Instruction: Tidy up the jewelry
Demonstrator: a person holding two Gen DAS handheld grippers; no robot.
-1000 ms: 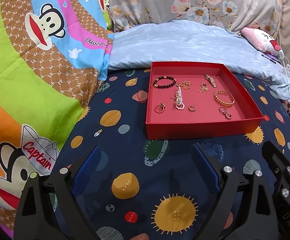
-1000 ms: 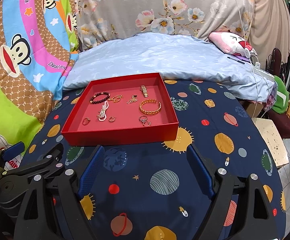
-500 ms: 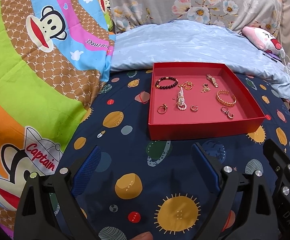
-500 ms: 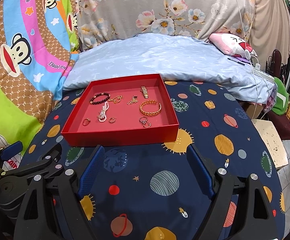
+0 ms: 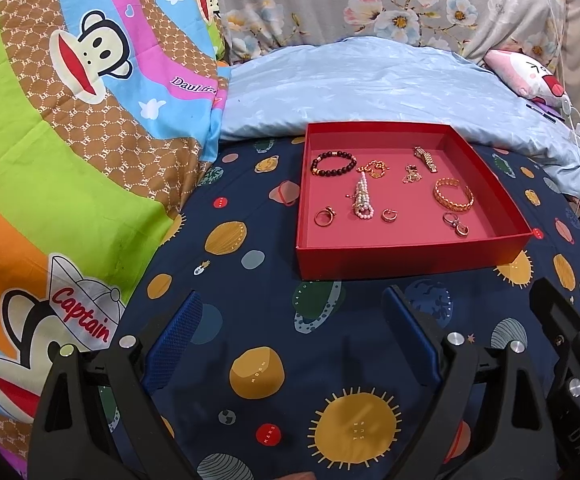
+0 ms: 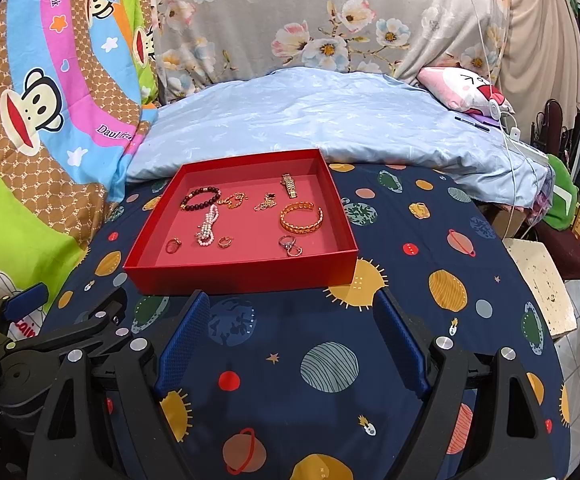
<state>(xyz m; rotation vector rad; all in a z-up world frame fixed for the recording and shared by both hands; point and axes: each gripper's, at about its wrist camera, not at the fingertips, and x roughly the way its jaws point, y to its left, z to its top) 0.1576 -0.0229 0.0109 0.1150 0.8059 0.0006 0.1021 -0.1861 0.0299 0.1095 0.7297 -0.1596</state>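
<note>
Red square cardboard tray (image 5: 406, 254) — beaded bracelet (image 5: 333, 163)

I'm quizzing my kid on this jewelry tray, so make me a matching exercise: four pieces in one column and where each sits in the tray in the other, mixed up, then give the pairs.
Places are as the left wrist view shows the red tray.

Column one
1. dark beaded bracelet
2. gold cuff bangle
3. pearl strand
4. watch-band piece

Column two
A. right side, about midway back
B. far left corner
C. far right area, lying slanted
D. left of centre, running front to back

Pairs: 1-B, 2-A, 3-D, 4-C
</note>
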